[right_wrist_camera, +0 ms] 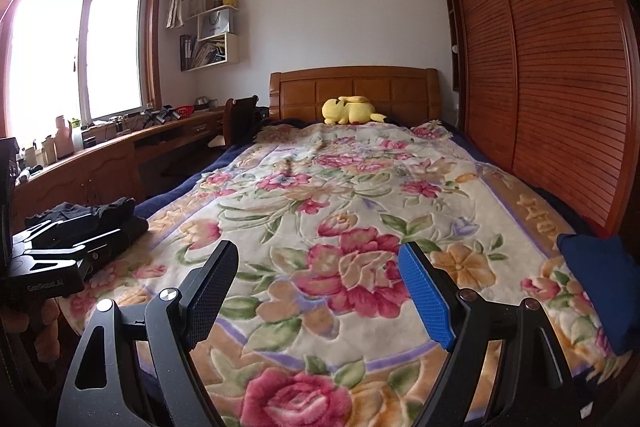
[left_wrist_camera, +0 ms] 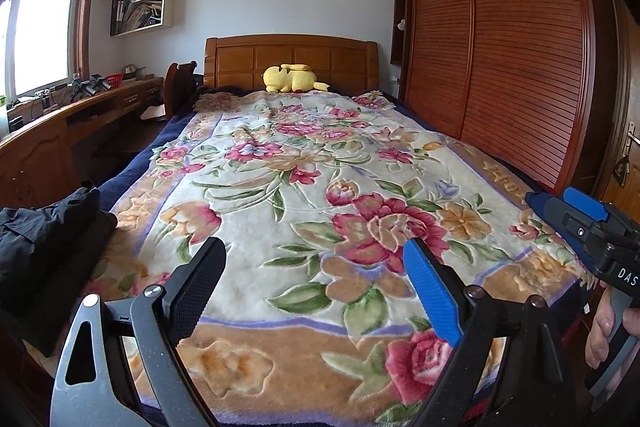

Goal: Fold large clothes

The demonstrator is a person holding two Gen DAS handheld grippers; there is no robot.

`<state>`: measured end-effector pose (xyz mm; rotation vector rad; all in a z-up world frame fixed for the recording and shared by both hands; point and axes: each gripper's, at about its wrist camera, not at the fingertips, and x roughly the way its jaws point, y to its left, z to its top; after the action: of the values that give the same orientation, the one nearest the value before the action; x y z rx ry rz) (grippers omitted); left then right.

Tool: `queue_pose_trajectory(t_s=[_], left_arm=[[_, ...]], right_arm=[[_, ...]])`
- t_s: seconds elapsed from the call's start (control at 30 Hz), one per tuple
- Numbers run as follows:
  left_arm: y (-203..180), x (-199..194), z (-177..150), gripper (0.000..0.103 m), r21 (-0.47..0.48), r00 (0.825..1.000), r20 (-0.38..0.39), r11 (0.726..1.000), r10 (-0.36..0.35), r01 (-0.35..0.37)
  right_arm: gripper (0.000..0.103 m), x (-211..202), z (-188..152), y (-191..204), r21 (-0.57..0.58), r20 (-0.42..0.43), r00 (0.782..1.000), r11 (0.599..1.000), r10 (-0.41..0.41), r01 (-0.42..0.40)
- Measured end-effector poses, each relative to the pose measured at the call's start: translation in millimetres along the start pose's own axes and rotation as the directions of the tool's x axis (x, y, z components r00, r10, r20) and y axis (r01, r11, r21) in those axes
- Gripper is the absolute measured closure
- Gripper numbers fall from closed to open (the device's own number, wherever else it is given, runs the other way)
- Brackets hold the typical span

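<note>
Both tongs, left [left_wrist_camera: 314,283] and right [right_wrist_camera: 318,285], hang released and empty over the blanket [left_wrist_camera: 304,187]. The black garment [left_wrist_camera: 44,227] lies bunched left of them, probably awaiting spreading.

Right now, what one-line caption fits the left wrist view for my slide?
Open left hand-held gripper above the floral blanket, dark clothes at the bed's left edge.

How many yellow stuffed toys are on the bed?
1. The yellow plush toy lies at the far end of the bed by the wooden headboard, on top of the floral blanket. Others could be hidden out of view.
</note>
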<state>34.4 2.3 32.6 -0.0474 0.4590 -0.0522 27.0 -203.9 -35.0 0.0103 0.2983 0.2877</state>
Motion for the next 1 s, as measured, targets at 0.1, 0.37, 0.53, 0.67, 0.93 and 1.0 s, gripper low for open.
queue_pose_trajectory(t_s=[0.1,0.37,0.53,0.67,0.93,1.0], left_arm=[[-0.6,-0.7,-0.1,0.012,0.007,1.000,0.000,1.000,0.005,-0.005],[-1.4,-2.8,-0.1,0.012,0.007,1.000,0.001,1.000,0.001,-0.001],[-2.1,-4.1,0.1,0.012,0.009,1.000,0.003,1.000,0.003,-0.003],[-2.7,-5.3,0.3,0.012,0.006,1.000,0.004,1.000,0.000,0.000],[-4.3,-7.9,3.2,0.012,0.006,1.000,0.010,1.000,0.002,-0.002],[-4.6,-9.9,4.3,0.012,0.006,1.000,0.012,1.000,0.002,-0.003]], right_arm=[[0.019,0.3,0.4,-5.5,-0.002,-0.001,1.000,1.000,0.005,-0.005],[0.019,-1.3,1.1,-11.4,-0.008,0.004,1.000,1.000,0.014,-0.014],[0.019,-2.1,-0.1,-14.4,-0.008,0.006,1.000,1.000,0.020,-0.020],[0.019,-2.5,-0.1,-15.5,-0.011,0.008,1.000,1.000,0.022,-0.022],[0.019,-2.6,0.0,-19.0,-0.011,0.012,1.000,1.000,0.022,-0.022],[0.019,-2.4,0.0,-19.7,-0.012,0.013,1.000,1.000,0.022,-0.022]])
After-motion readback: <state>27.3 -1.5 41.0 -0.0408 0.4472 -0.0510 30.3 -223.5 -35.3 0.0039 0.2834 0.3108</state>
